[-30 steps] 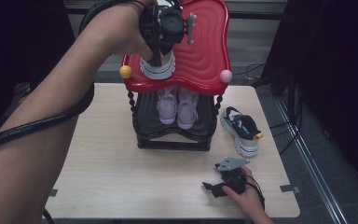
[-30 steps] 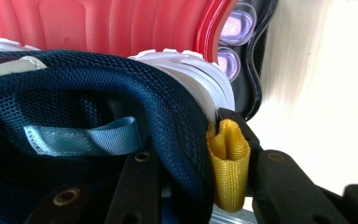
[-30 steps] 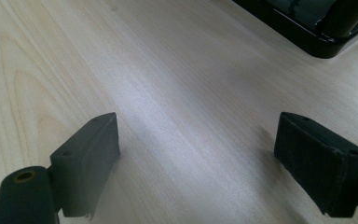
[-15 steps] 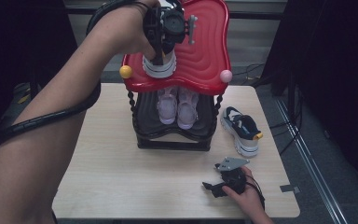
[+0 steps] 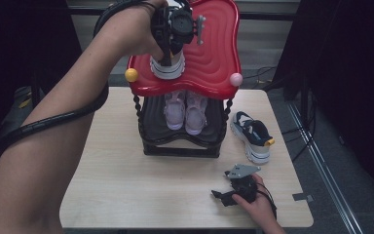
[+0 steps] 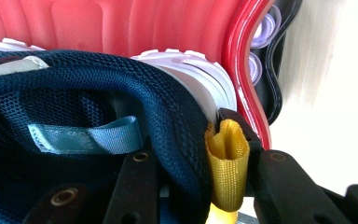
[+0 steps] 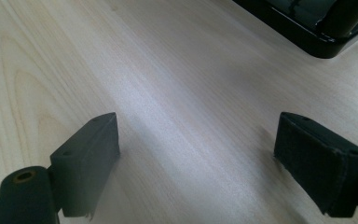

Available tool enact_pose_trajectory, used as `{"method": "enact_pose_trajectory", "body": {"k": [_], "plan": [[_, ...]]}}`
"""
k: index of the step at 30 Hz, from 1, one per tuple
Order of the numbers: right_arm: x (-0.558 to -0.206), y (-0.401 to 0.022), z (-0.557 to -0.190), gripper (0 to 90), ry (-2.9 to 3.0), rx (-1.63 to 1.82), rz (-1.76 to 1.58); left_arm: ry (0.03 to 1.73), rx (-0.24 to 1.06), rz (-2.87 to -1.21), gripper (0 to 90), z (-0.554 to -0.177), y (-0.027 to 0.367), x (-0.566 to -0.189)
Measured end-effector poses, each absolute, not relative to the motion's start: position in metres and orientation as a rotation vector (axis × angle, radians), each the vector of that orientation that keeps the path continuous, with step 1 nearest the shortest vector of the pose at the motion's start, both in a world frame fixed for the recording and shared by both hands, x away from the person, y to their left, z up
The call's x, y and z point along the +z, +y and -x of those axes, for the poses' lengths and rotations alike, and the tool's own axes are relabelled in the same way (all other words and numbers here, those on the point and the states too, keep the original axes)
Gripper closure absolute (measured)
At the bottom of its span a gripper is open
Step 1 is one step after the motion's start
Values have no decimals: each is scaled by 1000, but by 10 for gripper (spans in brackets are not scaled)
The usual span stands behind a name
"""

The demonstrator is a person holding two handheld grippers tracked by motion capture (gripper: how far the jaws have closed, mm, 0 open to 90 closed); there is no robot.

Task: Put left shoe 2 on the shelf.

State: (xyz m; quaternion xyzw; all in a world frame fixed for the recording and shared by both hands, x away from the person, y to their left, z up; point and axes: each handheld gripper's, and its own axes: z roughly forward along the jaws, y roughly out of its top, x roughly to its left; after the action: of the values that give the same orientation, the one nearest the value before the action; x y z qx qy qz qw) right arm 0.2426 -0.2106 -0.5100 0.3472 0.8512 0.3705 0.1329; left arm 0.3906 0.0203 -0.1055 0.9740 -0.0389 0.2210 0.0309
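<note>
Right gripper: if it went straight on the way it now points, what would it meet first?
The right gripper, jaws open, points low across the bare table. Straight ahead lies open tabletop; the shoe rack's black base sits farther on, off to one side. The way looks free, though depth is unclear.

Left gripper (image 5: pixel 168 46): black body, round housing on top, grey metal bracket at side. Ribbed black cable (image 5: pixel 53 122) trails from it. Forearms bare, no sleeves. Right gripper (image 5: pixel 226 195): black, grey three-cornered plate (image 5: pixel 242 170) on top, thin black cable behind. Jaws flat black blocks with fabric-like pads, brass-ringed screw holes at base.
</note>
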Motion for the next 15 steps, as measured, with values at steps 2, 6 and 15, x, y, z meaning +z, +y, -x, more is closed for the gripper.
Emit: {"method": "enact_pose_trajectory", "body": {"k": [2,6,15], "plan": [[-510,-211,-243,134,2469,1075,-1007,-129,678,-3004,692,-392,19,-106],[-510,-211,-243,135,2469,1075,-1007,-121,661,-3002,685,-393,20,-108],[-510,-211,-243,135,2469,1075,-1007,-126,680,-2998,679,-395,19,-110]]}}
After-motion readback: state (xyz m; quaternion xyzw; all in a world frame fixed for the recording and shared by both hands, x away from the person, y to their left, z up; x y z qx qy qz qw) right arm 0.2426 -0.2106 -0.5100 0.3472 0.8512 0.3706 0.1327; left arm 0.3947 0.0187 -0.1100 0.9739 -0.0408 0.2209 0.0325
